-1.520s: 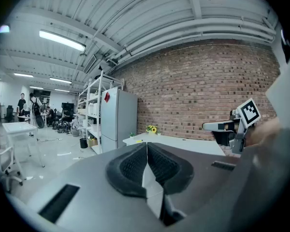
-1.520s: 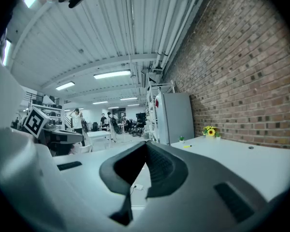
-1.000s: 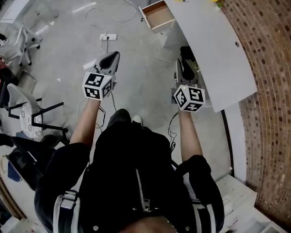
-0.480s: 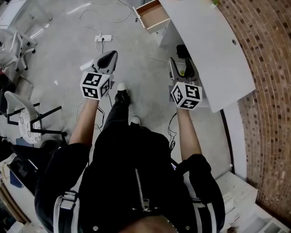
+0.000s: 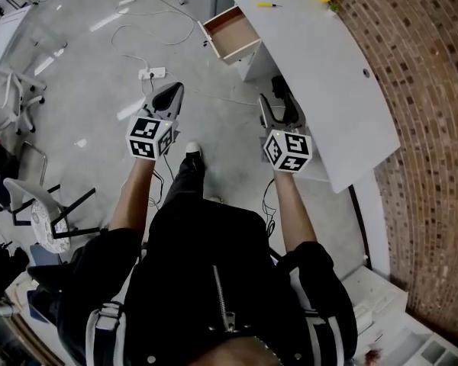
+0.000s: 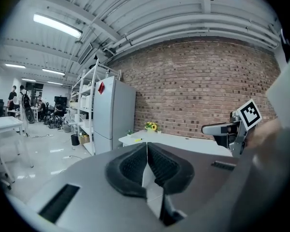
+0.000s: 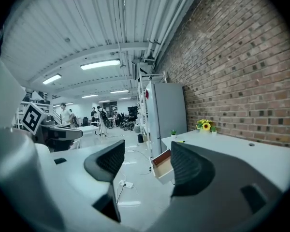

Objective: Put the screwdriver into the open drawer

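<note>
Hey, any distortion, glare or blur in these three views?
Head view: evenly lit and sharp, edges bent so the brick wall curves. Left gripper view: fisheye with a dark rim, ceiling light blown out, right side blurred. Right gripper view: same fisheye and rim, open drawer sharp.

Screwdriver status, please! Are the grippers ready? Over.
Left gripper shut, empty. Right gripper: jaws just been opening, nothing between them. Screwdriver lies on far desk end, untouched; drawer open. Nothing seen blocking.
</note>
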Motion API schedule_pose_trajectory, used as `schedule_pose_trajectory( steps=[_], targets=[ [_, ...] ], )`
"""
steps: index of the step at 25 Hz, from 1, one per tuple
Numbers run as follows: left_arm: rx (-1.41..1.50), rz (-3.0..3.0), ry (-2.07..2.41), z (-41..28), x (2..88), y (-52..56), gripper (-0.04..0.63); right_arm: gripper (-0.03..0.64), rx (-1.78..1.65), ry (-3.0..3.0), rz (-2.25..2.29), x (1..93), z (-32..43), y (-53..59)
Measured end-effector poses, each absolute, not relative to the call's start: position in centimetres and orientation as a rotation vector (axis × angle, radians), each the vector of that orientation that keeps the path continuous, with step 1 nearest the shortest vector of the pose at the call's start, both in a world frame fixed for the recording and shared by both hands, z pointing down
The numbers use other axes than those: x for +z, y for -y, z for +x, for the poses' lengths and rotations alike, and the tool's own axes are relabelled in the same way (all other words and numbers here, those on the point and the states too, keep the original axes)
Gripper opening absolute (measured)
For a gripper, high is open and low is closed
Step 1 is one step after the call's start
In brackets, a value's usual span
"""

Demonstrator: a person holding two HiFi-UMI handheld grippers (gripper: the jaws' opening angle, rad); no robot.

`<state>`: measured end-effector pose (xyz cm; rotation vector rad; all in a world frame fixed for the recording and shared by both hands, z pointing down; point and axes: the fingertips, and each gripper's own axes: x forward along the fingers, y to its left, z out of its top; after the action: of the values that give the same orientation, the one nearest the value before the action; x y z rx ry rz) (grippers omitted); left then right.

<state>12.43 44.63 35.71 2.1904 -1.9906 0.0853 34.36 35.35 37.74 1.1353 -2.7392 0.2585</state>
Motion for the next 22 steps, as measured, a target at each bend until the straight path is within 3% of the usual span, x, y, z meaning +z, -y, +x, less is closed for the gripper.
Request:
schedule_pose_trajectory(
  steps=[13, 22],
  targets=[
    [0.149, 2.350, 1.831, 2.7, 35.2, -28.4, 0.025, 0.295, 0.272, 2.666, 1.271, 37.3, 24.8, -22.2],
    [0.127, 2.370, 1.769, -0.7, 36.2, -23.0, 0.025, 0.295, 0.309, 2.636, 1.333, 37.9, 21.6, -17.3]
  ],
)
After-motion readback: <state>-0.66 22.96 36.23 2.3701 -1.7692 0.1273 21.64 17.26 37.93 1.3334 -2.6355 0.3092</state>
